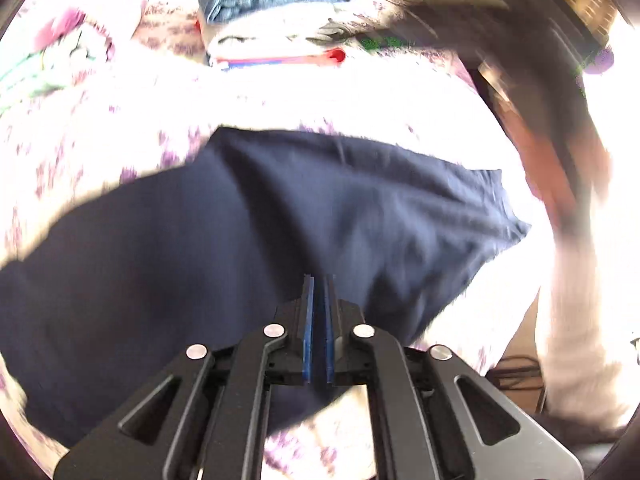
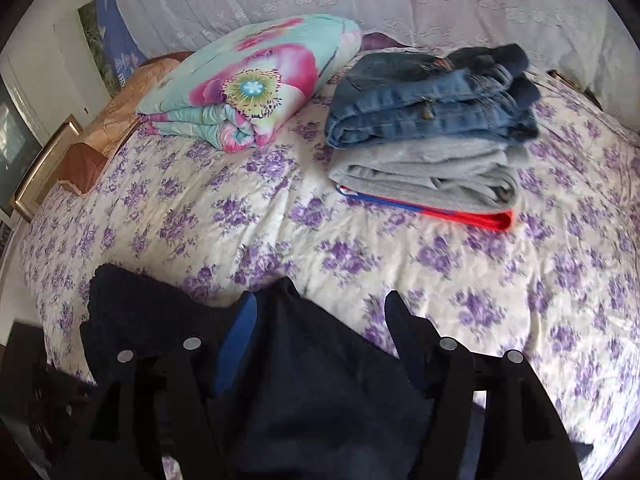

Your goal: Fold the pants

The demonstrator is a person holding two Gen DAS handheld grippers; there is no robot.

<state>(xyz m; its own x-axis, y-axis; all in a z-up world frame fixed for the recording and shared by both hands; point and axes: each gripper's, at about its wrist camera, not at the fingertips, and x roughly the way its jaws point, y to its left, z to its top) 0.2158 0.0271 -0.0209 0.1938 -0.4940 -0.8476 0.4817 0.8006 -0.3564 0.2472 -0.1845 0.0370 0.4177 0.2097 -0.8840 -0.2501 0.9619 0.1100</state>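
**Between your tongs: dark pants still mid-fold**

Between the blue pads of your left gripper [image 1: 319, 284] almost no gap shows: the fingers are pressed together, and whether a thin edge of cloth is caught there you cannot tell from the left wrist view. Your right gripper [image 2: 320, 308] stands spread wide, with the dark navy cotton pants [image 2: 320, 380] bunched up between its fingers; the cloth rises against the left blue pad, but the pads do not press on it.

Past the left gripper, the pants [image 1: 240, 220] spread as one broad, creased panel over the white bedspread with purple flowers [image 2: 248, 216], a corner pointing off to the right.

By the look of it the fold is unfinished: the cloth is rumpled, not squared. Farther up the bed a stack of folded clothes [image 2: 432, 136], blue jeans over grey, sits finished, well apart from the pants, beside a rolled floral quilt [image 2: 248, 80].
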